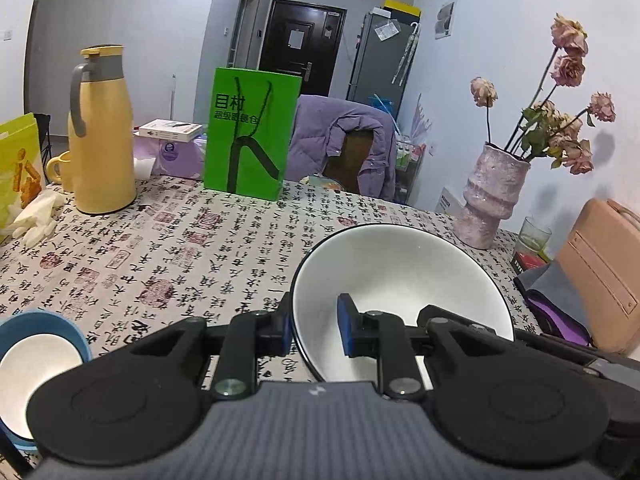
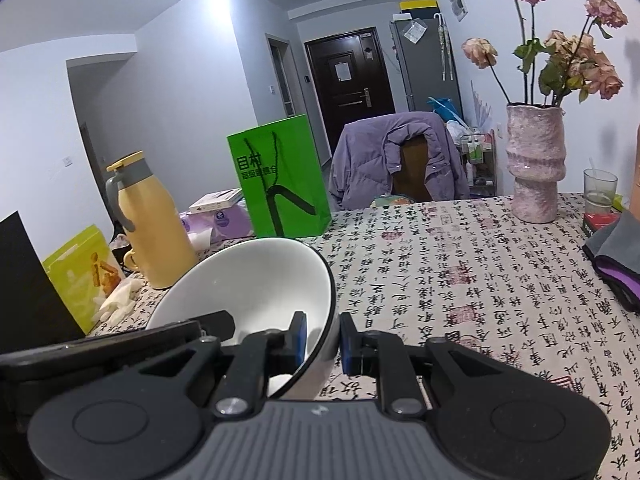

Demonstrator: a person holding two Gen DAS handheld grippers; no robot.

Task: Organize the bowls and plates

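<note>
Both tongs (image 1: 314, 330) (image 2: 322, 340) pinch one white bowl (image 1: 400, 276) (empty inside).

Pale grey walls (image 2: 180, 92) under a white ceiling, lit by a bright overhead glare near the top. Far back, a dark door (image 1: 298, 48) beside a grey fridge (image 1: 380, 56). Nearer, a wooden chair (image 2: 416, 172) draped with a purple jacket (image 2: 368, 160), pushed against a table in a calligraphy-print cloth (image 2: 460, 280).

Calligraphy-print cloth covers the surface (image 1: 192, 248). Standing on it: yellow thermos jug (image 1: 102, 132), upright green paper bag (image 1: 250, 134), pink textured vase (image 1: 492, 196) holding dried roses (image 1: 568, 76). Purple jacket (image 1: 340, 140) draped over chair beyond.
</note>
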